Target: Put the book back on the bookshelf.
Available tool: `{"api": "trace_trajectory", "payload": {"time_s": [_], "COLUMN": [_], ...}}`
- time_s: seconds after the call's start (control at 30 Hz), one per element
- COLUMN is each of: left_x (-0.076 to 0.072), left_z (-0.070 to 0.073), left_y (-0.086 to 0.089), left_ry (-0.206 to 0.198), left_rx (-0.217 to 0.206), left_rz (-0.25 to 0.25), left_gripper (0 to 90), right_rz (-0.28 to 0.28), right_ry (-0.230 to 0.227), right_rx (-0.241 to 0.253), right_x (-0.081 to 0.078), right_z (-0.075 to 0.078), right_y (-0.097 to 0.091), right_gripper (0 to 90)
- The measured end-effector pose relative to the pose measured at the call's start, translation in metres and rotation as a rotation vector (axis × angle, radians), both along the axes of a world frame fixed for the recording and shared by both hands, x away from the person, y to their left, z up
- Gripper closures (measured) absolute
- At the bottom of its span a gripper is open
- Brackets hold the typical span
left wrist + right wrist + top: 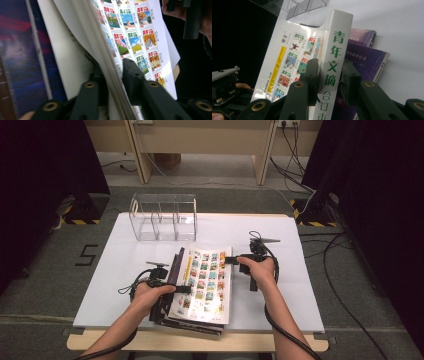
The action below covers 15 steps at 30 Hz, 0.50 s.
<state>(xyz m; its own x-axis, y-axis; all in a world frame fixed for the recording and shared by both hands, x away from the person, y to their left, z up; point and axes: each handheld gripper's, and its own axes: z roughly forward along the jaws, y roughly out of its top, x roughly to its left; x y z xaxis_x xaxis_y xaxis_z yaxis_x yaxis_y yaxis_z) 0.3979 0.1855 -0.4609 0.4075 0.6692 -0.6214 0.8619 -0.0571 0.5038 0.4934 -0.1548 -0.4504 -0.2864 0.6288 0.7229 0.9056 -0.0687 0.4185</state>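
Note:
A thick white book [205, 280], its cover printed with rows of small pictures, lies on top of a stack of dark purple books [175, 265] near the table's front edge. My left gripper [187, 289] reaches in at the book's left page edge. In the left gripper view the jaws [115, 77] stand on both sides of the page block, pads against it, beside the cover [130, 32]. My right gripper [229, 260] is at the book's upper right. In the right gripper view its jaws [329, 75] clasp the green-lettered spine [337, 50], with purple books [367, 57] behind.
A clear acrylic organizer [164, 217] with several compartments stands at the back of the white table [280, 285]. Cables trail from both grippers toward the front edge. Dark curtains flank the table, and a wooden desk stands beyond it.

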Motion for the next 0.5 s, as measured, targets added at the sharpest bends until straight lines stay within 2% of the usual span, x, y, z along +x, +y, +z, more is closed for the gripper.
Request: {"api": "trace_trajectory", "payload": {"time_s": [0.03, 0.07, 0.1, 0.13, 0.17, 0.2, 0.23, 0.3, 0.43, 0.5], "left_x": [-0.001, -0.001, -0.004, -0.007, -0.008, -0.014, -0.014, -0.022, -0.028, -0.032], "left_z": [0.003, 0.003, 0.006, 0.010, 0.012, 0.017, 0.017, 0.020, 0.017, 0.014], "left_y": [0.002, 0.002, 0.007, 0.014, 0.018, 0.029, 0.029, 0.040, 0.047, 0.054], "left_ry": [-0.013, -0.013, -0.035, -0.075, -0.094, -0.133, -0.133, -0.166, -0.178, -0.188], "left_rx": [0.025, 0.025, 0.064, 0.093, 0.106, 0.108, 0.108, 0.103, 0.105, 0.096], "left_rz": [0.012, 0.012, 0.035, 0.067, 0.086, 0.122, 0.122, 0.157, 0.170, 0.193], "left_gripper": [63.5, 57.1, 57.1, 52.9, 49.3, 47.8, 47.4, 46.8, 46.8, 46.9], "right_rz": [0.003, 0.003, 0.004, 0.000, 0.005, 0.003, 0.003, 0.006, 0.004, 0.000], "right_ry": [-0.003, -0.003, -0.008, -0.015, -0.019, -0.024, -0.024, -0.035, -0.057, -0.099], "right_rx": [0.003, 0.003, 0.006, 0.010, 0.016, 0.035, 0.035, 0.041, 0.042, 0.032], "right_x": [-0.001, -0.001, -0.001, -0.002, -0.003, -0.005, -0.005, -0.006, -0.009, -0.013], "right_z": [0.002, 0.002, 0.003, 0.004, 0.006, 0.009, 0.009, 0.012, 0.019, 0.029], "right_y": [0.000, 0.000, 0.000, 0.001, 0.001, 0.001, 0.001, 0.000, 0.000, -0.003], "right_gripper": [71.6, 71.6, 71.8, 72.0, 72.2, 72.8, 72.8, 73.3, 73.8, 74.1]}}
